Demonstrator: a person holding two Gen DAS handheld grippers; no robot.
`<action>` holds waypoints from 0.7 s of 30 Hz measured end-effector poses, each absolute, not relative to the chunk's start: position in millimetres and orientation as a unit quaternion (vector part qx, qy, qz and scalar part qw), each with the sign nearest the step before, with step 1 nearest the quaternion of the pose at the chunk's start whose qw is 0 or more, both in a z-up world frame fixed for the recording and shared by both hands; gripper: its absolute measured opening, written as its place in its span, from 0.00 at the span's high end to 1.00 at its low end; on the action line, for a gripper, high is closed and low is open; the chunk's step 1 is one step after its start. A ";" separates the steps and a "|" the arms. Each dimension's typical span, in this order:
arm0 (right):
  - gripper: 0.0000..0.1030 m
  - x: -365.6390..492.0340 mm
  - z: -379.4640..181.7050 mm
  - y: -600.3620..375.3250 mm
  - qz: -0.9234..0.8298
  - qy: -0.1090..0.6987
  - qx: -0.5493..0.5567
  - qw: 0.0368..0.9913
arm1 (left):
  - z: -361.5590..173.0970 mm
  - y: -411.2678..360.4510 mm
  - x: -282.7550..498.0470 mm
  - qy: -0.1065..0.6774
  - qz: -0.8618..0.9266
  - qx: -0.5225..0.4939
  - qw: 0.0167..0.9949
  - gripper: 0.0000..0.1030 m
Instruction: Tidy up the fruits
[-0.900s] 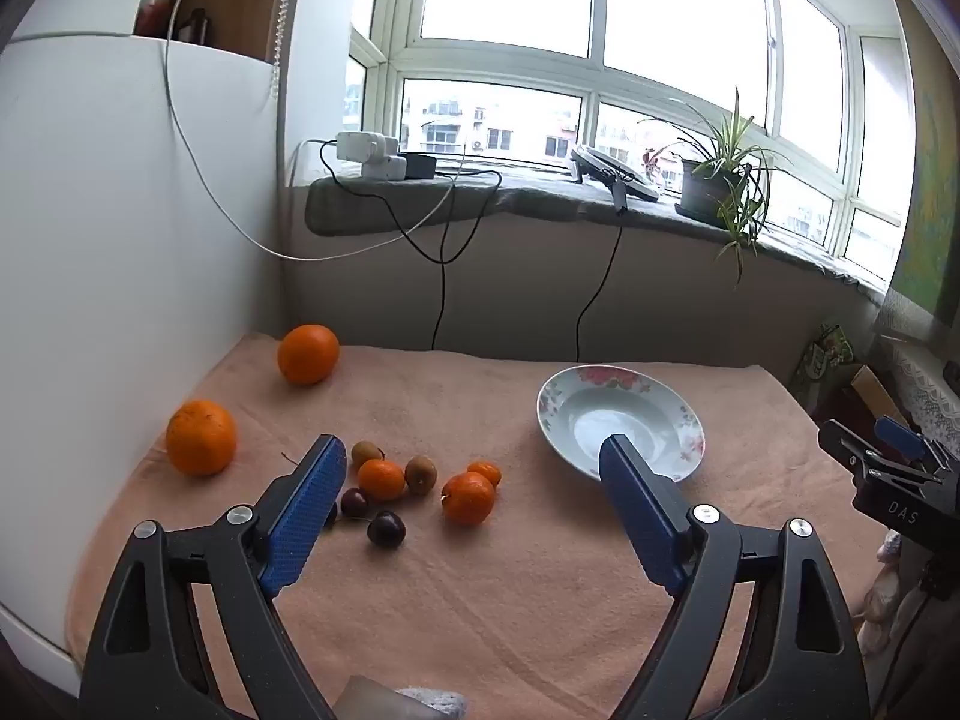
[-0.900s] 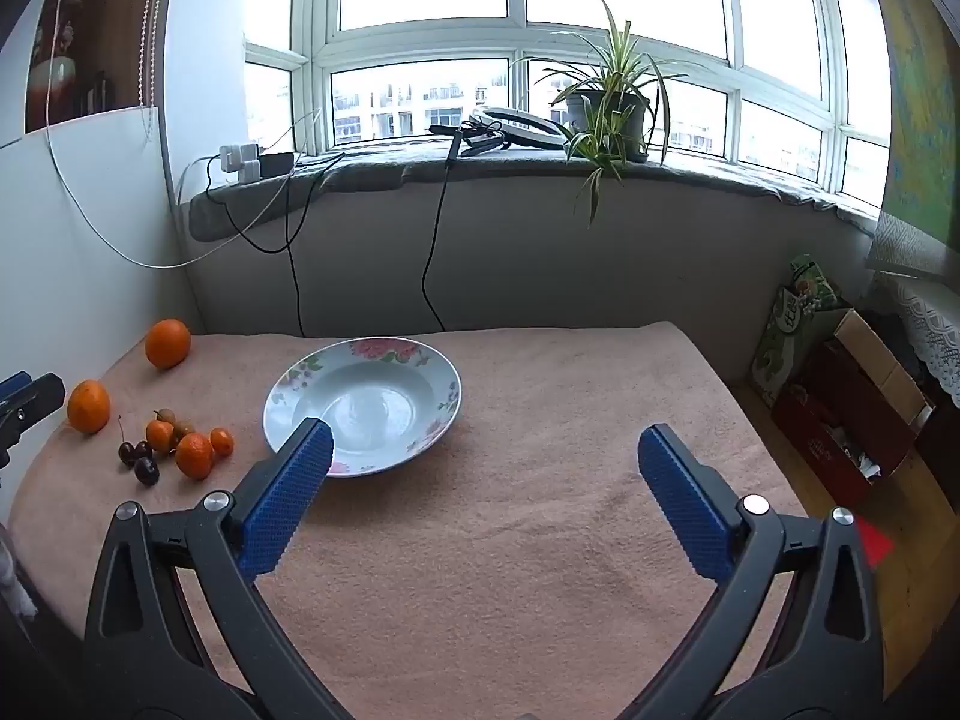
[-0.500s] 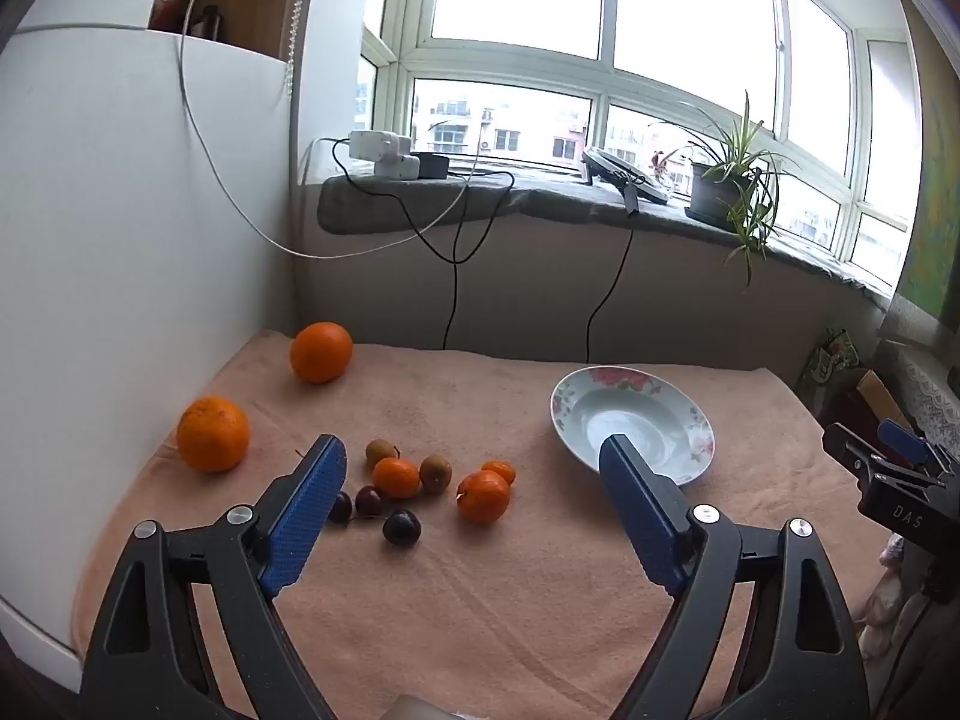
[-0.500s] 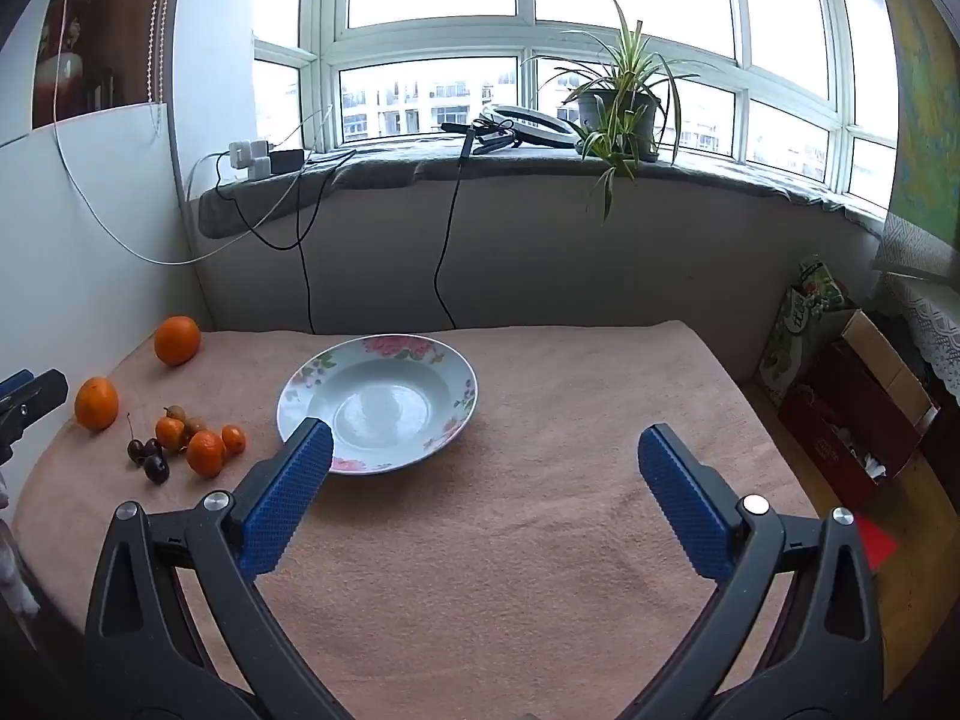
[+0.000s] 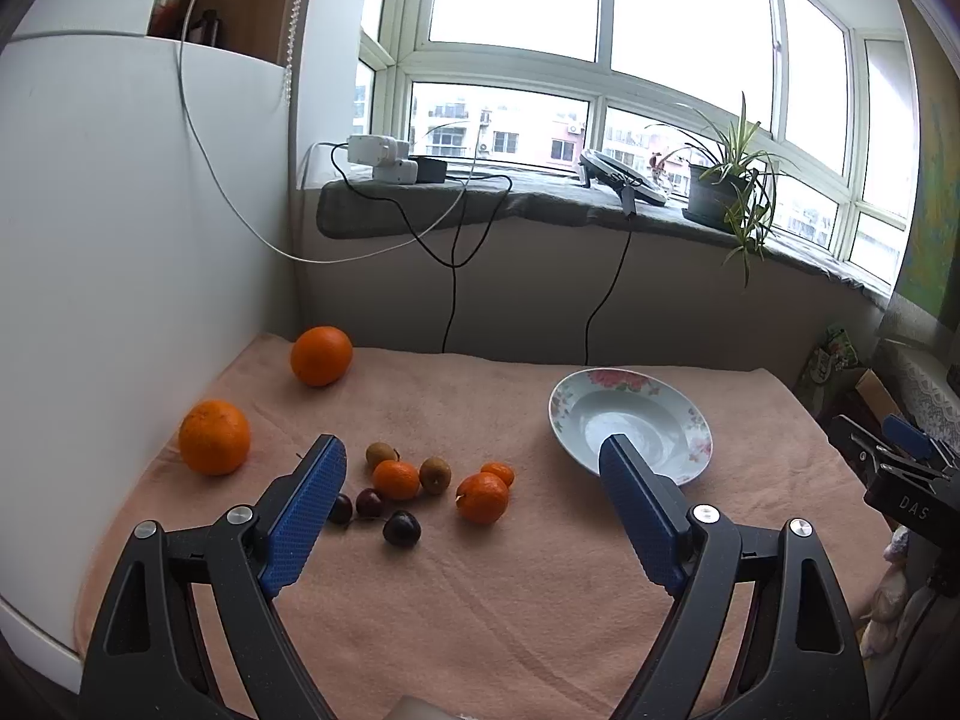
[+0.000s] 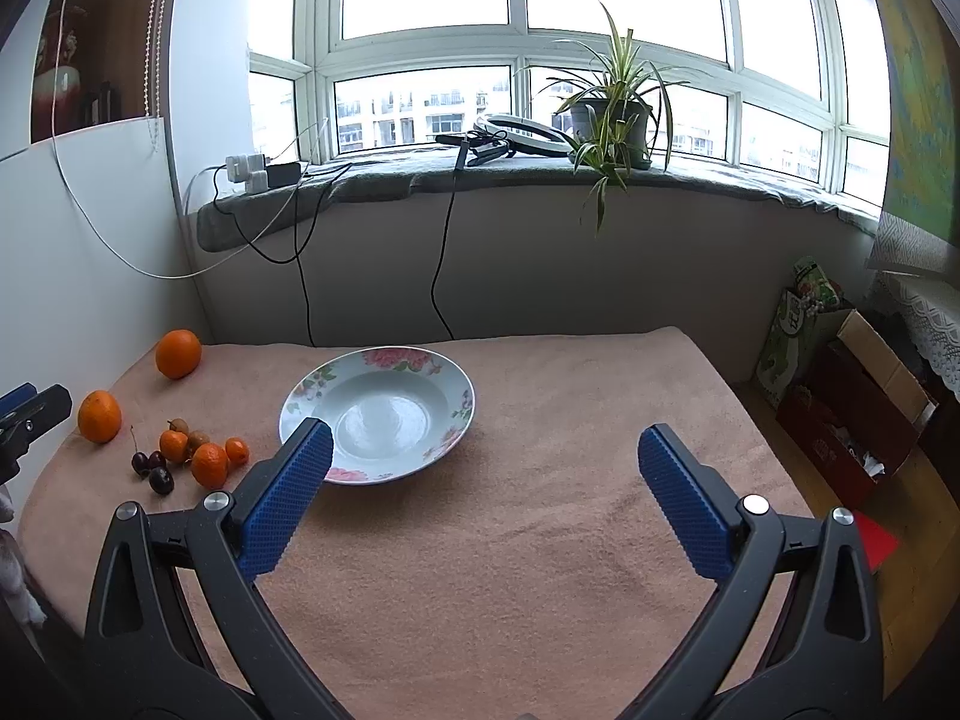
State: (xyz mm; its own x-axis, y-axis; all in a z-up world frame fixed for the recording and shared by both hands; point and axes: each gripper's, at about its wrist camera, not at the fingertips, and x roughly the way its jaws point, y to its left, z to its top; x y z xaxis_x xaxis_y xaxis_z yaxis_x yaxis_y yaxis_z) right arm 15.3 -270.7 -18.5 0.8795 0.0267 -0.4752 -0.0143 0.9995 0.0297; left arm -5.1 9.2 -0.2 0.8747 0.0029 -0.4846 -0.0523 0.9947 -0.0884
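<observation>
Pink-clothed table: fruit should be clamped gently by the left gripper, both grippers' fingers being spread apart, empty.

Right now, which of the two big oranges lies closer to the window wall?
The big orange at the cloth's far left corner. The other big orange sits nearer the camera along the white panel, beside the cluster of small fruit.
</observation>
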 end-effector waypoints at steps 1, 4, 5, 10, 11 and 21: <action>0.00 15.3 -18.8 -270.8 0.011 0.246 0.013 0.969 | -0.2 9.2 -5.3 0.250 0.014 -0.050 0.967 0.16; 0.00 14.8 -19.0 -270.9 0.011 0.246 0.016 0.969 | 0.4 8.2 -5.0 0.250 0.015 -0.049 0.967 0.16; 0.00 15.0 -18.4 -271.3 0.012 0.246 0.016 0.969 | 0.3 7.7 -5.1 0.251 0.014 -0.049 0.967 0.16; 0.00 15.3 -19.2 -272.4 0.010 0.247 0.017 0.969 | 1.2 6.4 -4.8 0.252 0.014 -0.050 0.966 0.16; 0.00 15.6 -19.7 -272.6 0.010 0.248 0.018 0.969 | 1.2 6.4 -4.8 0.252 0.014 -0.050 0.966 0.16; 0.00 15.2 -19.3 -271.8 0.013 0.249 0.022 0.968 | 1.6 3.4 -4.6 0.252 0.012 -0.052 0.966 0.16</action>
State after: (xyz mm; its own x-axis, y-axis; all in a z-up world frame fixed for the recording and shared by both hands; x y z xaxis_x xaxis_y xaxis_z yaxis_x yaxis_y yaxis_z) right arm 15.2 -271.8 -19.3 0.8758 0.0367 -0.4812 -0.0143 0.9986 0.0501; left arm -4.6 3.4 1.6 0.8724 -0.0026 -0.4887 -0.0499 0.9943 -0.0944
